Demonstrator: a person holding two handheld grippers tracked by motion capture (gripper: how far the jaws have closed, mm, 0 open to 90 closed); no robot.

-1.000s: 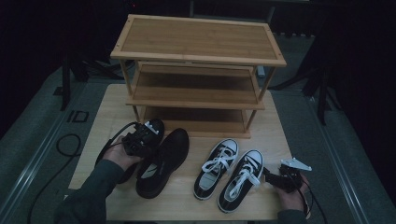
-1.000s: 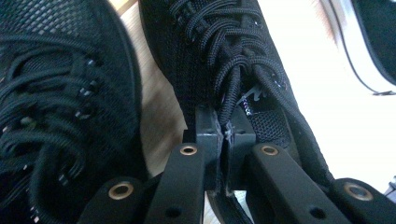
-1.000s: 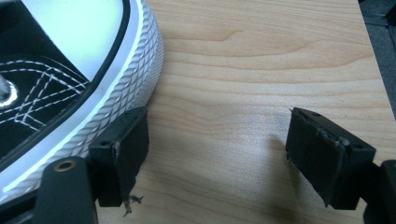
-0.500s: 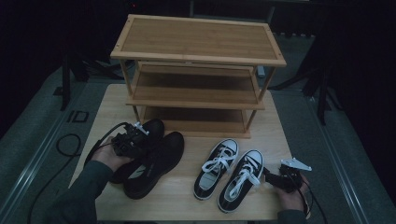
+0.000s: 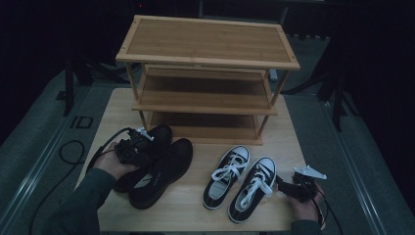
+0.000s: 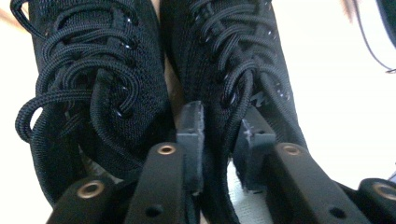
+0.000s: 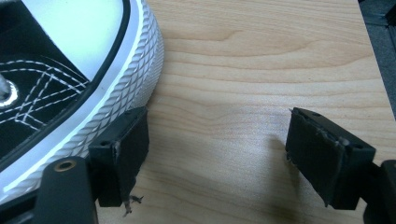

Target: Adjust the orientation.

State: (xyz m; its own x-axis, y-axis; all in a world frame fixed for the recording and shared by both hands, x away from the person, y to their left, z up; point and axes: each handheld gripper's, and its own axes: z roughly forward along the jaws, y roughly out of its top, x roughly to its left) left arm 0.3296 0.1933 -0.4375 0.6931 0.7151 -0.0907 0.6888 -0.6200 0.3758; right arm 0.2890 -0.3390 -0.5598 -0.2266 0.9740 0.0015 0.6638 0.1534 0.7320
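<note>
At the left of the desk [image 5: 122, 105], the left tool [image 5: 134, 149] sits over the pair of black lace-up shoes [image 5: 161, 169], which lie side by side, toes angled toward the bamboo shoe rack [image 5: 208, 78] behind them. Seen from the left gripper view, its jaws straddle the tongue and collar of the right-hand black shoe [image 6: 233, 70]; they have just been opening and stand partly apart, the pads no longer pinching the fabric. That looks like a release after setting the shoe down beside its mate. The left hand [image 5: 110, 164] comes in low from the bottom edge, forearm angled up toward the rack.

Further right stand the black-and-white canvas sneakers [image 5: 240, 181], also paired, toes toward the rack. At the far right, the right tool [image 5: 288, 188] rests low on the desk, jaws wide open; in the right gripper view one pad lies against the ribbed white sole [image 7: 116, 112] of the nearer sneaker, gripping nothing, seemingly parked in wait.
</note>
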